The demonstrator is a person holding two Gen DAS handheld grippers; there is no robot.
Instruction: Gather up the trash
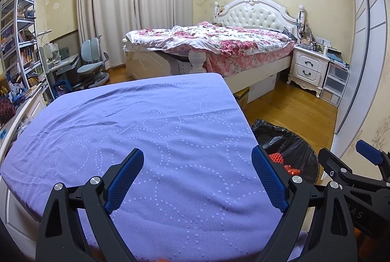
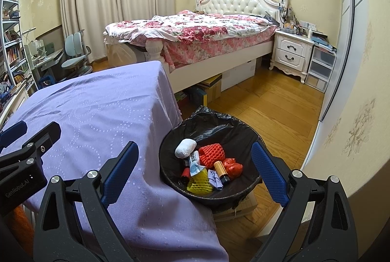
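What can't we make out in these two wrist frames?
- Trash bin, left wrist view: contents mostly hidden by the left gripper finger and table edge.
- Tube label, right wrist view: too small to read.
- Bin base, right wrist view: hidden by the purple tablecloth and right gripper.

Black-lined trash bin (image 2: 170, 164) beside table, holding mixed trash (image 2: 209, 165)
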